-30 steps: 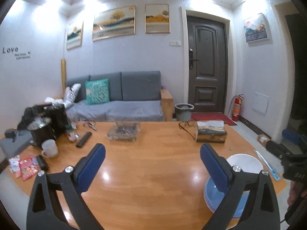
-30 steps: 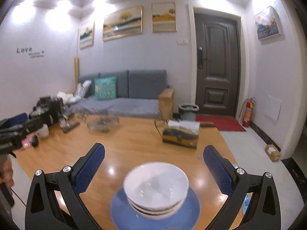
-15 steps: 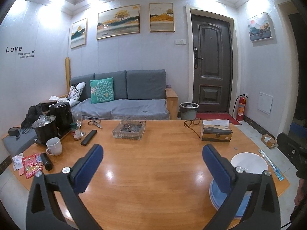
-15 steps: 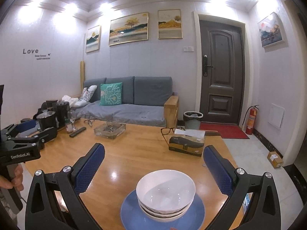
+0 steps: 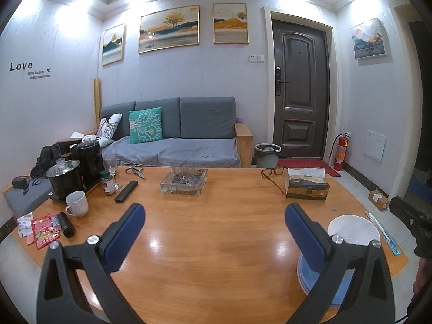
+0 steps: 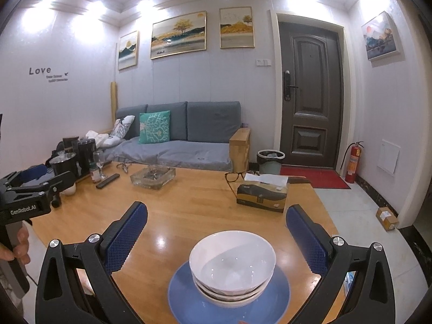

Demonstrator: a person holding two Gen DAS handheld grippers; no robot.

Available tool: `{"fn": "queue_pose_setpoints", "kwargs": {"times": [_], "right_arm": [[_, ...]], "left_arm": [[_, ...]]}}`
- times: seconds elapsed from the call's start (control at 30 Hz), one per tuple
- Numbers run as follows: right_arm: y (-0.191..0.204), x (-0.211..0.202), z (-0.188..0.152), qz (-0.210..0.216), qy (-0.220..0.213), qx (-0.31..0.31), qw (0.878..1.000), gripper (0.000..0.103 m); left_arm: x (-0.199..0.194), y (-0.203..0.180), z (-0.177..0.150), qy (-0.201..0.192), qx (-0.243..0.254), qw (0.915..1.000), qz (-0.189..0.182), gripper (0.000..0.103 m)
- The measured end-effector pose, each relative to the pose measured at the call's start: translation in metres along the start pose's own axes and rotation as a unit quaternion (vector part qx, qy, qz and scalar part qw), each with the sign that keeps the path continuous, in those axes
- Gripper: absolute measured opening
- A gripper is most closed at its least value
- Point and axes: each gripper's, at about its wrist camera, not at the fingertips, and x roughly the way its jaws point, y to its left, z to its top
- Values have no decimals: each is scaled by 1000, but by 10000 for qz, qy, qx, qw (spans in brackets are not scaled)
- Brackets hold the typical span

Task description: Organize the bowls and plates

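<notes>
A stack of white bowls (image 6: pixel 232 267) rests on blue plates (image 6: pixel 189 297) near the front of the wooden table (image 6: pixel 189 205). My right gripper (image 6: pixel 216 226) hovers open just above and behind the stack, holding nothing. From the left wrist view the same bowls (image 5: pixel 353 229) and blue plates (image 5: pixel 340 294) sit at the table's right edge, partly hidden by my right finger. My left gripper (image 5: pixel 214 221) is open over bare wood, left of the stack. The left gripper (image 6: pixel 29 191) also shows in the right wrist view, held by a hand.
A tissue box (image 5: pixel 306 186), glasses (image 5: pixel 272 172) and a glass ashtray (image 5: pixel 183 181) stand mid-table. A white mug (image 5: pixel 77 202), kettles (image 5: pixel 64 178), a remote (image 5: pixel 125 191) and snack packets (image 5: pixel 43 232) crowd the left end. A toothbrush pack (image 5: pixel 383 232) lies at the right edge.
Both grippers have lifted and tilted up slightly, so the table and bowl stack sit lower and steadier in view. Both stay open and nothing on the table moved.
</notes>
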Motion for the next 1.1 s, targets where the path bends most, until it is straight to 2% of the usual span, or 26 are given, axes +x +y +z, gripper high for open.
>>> {"fn": "queue_pose_setpoints", "kwargs": {"times": [1.1], "right_arm": [[0,2,-11,-15,115,89,9999,102]], "left_arm": [[3,-1,-4,32,-26,9999,-105,102]]}}
